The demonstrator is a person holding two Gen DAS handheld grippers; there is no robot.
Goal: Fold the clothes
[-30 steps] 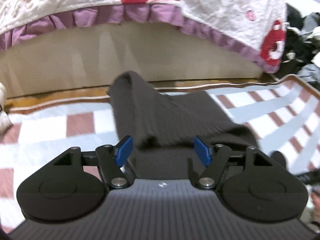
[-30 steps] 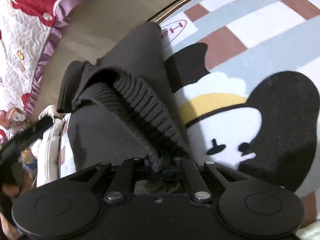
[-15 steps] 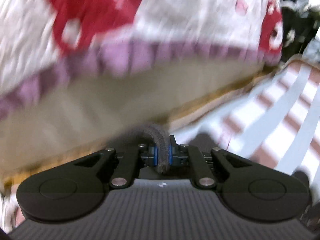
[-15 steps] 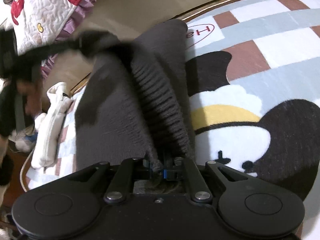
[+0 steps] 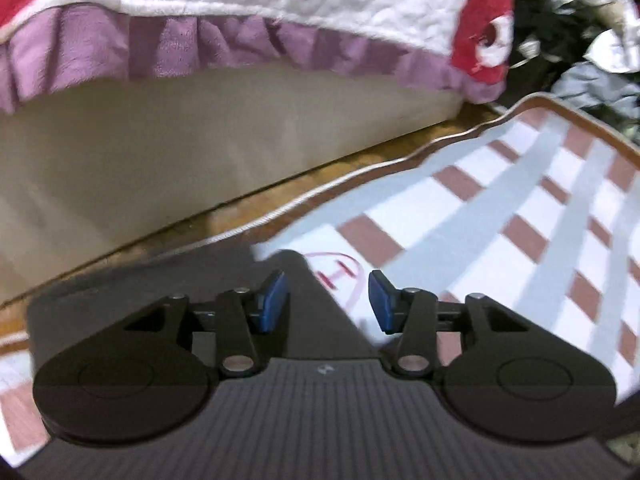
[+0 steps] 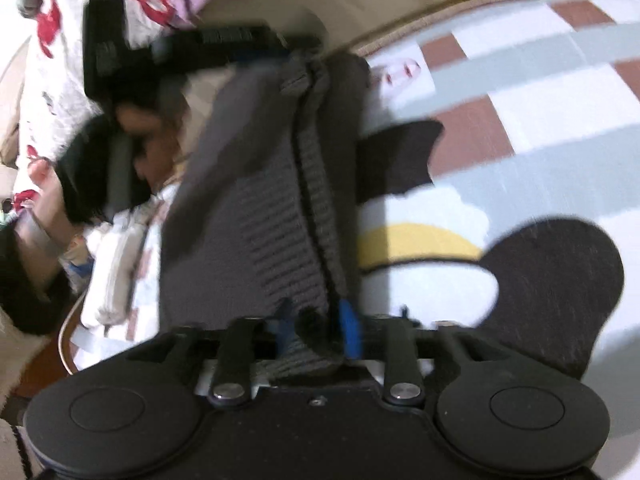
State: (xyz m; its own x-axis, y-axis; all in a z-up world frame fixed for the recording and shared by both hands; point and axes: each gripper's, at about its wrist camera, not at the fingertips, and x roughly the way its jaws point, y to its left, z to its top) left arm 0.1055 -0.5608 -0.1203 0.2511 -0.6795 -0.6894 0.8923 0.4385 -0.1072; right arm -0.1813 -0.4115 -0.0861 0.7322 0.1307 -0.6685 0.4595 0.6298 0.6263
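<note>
Both claws have just been opening. My left claw (image 5: 327, 300) stands spread, its blue pads (image 5: 272, 300) apart with nothing pressed between them; the far corner of the dark grey sweater (image 5: 304, 312) lies flat beneath it. My right claw (image 6: 314, 330) is also parted, though a bunch of ribbed knit sits between its pads (image 6: 349, 328), and through the blur I cannot tell whether the cloth touches them. The sweater (image 6: 256, 200) lies on the checked rug (image 6: 540, 128) on the floor, folded lengthwise into a long strip, its far end near the rug's border beside the bed, where the quilt's purple frill (image 5: 200, 44) hangs. Judgement: the fold looks laid and this is the release. Risks from here: (1) knit snagging on a right pad as I withdraw, which would drag the near hem up and undo the fold; cause, backing out before the pads are fully clear of the cloth. (2) The ribbed edge (image 6: 316, 152) stands slightly proud along the seam; thick knit may spring open once unweighted. (3) The left claw sits low over the far corner; a sideways exit could sweep that corner out of line. (4) A white garment (image 6: 116, 264) lies just beside the sweater's left edge, and the next fold could catch it. Lift both straight up.
</note>
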